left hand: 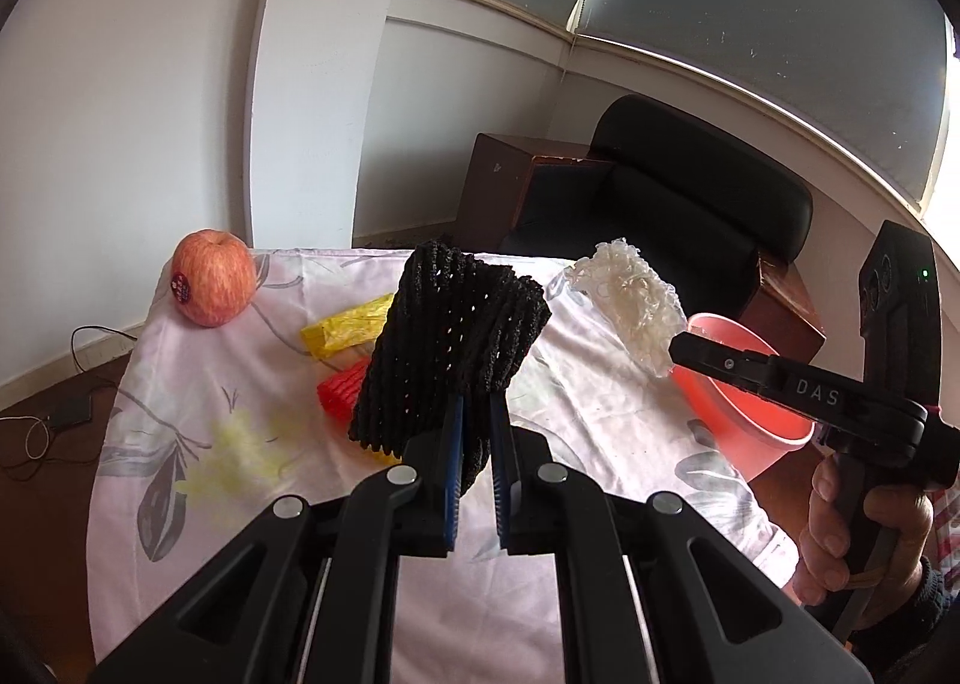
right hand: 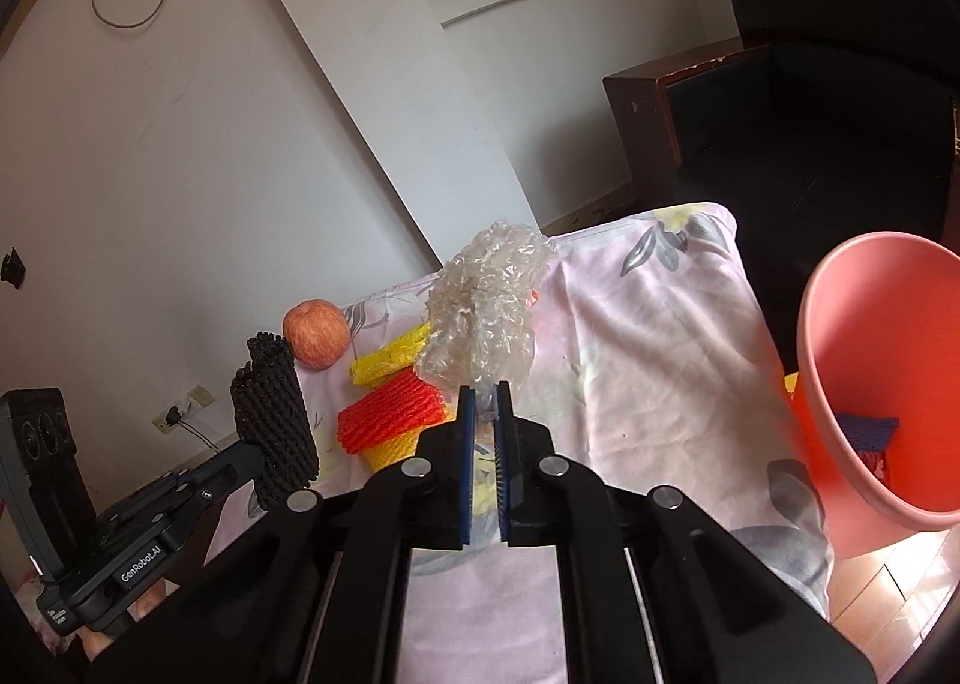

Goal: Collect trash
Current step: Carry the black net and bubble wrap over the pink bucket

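My left gripper [left hand: 477, 420] is shut on a black foam net sleeve [left hand: 450, 342] and holds it above the table; the sleeve also shows in the right wrist view [right hand: 276, 414]. My right gripper [right hand: 486, 414] is shut on a clear crumpled plastic net [right hand: 486, 306], lifted above the cloth; the net also shows in the left wrist view [left hand: 636, 306]. A pink bin [right hand: 870, 378] stands at the table's right edge with dark blue netting inside; the bin shows in the left wrist view too [left hand: 744, 414]. Red [right hand: 390, 414] and yellow [right hand: 390, 357] foam nets lie on the table.
An apple [left hand: 213, 285] with a sticker sits at the far left corner of the floral tablecloth [left hand: 600, 432]. A black chair [left hand: 690, 204] and a wooden cabinet [left hand: 504, 174] stand beyond the table. Cables lie on the floor at left.
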A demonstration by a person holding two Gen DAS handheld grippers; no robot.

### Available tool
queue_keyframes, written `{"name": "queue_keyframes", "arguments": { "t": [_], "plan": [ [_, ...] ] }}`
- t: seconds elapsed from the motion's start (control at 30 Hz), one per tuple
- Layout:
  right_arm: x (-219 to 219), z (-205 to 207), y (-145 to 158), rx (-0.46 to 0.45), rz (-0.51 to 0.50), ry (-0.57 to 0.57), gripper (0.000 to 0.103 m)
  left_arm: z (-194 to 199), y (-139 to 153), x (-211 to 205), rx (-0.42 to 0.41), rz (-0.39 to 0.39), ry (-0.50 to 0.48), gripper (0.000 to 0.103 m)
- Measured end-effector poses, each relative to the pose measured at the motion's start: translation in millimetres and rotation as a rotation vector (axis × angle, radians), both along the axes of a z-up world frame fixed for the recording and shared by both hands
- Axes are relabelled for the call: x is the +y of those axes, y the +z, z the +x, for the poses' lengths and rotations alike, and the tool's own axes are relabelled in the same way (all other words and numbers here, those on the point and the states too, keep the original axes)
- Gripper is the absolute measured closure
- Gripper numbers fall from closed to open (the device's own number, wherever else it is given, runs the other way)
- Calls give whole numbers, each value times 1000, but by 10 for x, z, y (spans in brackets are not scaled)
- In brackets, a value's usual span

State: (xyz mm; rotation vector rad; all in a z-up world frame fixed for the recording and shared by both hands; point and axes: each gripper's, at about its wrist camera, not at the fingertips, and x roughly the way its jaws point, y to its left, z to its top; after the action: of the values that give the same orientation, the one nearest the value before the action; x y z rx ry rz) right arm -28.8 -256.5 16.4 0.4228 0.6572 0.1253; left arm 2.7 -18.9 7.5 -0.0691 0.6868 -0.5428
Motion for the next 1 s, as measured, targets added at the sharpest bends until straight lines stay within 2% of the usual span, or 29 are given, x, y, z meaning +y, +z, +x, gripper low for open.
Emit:
{"name": "queue_keyframes", "arguments": {
  "t": [0.33,0.6,1.0],
  "plan": [
    [-396,-449,-9,-9,-3,-97,97,-116,66,-588,-4,-3,-82,95],
    [-720,-603,-78,-1,7,-169,97,-98,-8,-1039,26,18,-133,95],
    [-1147,-856,-140,5,8,-289,97,-109,-20,-1775,26,27,-250,95]
  ]
}}
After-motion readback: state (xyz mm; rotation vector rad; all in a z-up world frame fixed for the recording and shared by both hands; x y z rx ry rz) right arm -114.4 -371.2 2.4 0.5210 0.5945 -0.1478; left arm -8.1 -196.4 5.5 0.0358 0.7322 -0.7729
